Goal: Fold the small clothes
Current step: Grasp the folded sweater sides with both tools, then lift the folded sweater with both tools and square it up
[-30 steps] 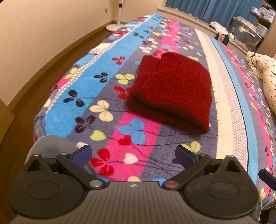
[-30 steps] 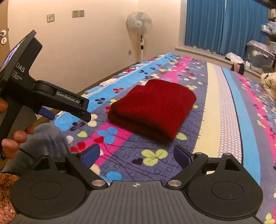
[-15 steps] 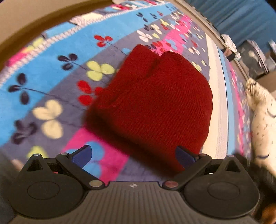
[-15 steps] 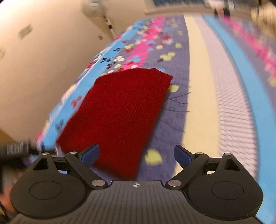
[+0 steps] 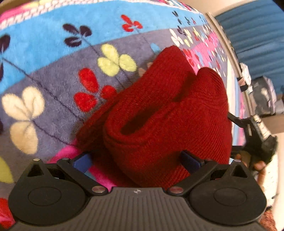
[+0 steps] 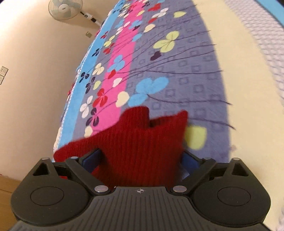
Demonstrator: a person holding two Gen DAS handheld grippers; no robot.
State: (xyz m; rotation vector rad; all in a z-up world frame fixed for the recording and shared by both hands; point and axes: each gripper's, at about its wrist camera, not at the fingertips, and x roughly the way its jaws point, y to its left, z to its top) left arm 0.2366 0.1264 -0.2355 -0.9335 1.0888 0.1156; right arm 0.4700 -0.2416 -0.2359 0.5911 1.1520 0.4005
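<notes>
1. Looking along the left gripper (image 5: 136, 160): its two blue fingers (image 5: 82, 162) stand wide apart, and the folded end of the red knit (image 5: 166, 115) fills the gap between them. No pad can be seen pressing the wool, so the gripper reads as open around the garment rather than clamped on it.
2. The knit lies on the flowered blanket (image 5: 53, 62), directly at 12 o'clock from this gripper. Its long axis runs from 6 o'clock up toward 1 o'clock, with the rolled, layered edge nearest the lens and a cleft between two lobes at the far end.
3. At 3 o'clock the other gripper (image 5: 255, 135) shows as a dark body at the knit's right flank; a few of the person's fingers are visible below it.
4. Looking along the right gripper (image 6: 140, 160): its blue fingers (image 6: 93, 160) are likewise spread, with the knit (image 6: 142, 142) lying between them and spilling out to 9 o'clock. Whether the pads bear on the cloth cannot be told; the gap is wide.
5. From this view the knit extends from 6 o'clock toward 12 o'clock and ends in two points near the frame's middle. Bare blanket (image 6: 195, 71) lies beyond, and a fan (image 6: 64, 8) stands by the wall at 11 o'clock.
6. Judgement: both grippers are equally near, each straddling one side of the same near edge. The coming move probably turns on closing both together and carrying that edge along the long axis.
</notes>
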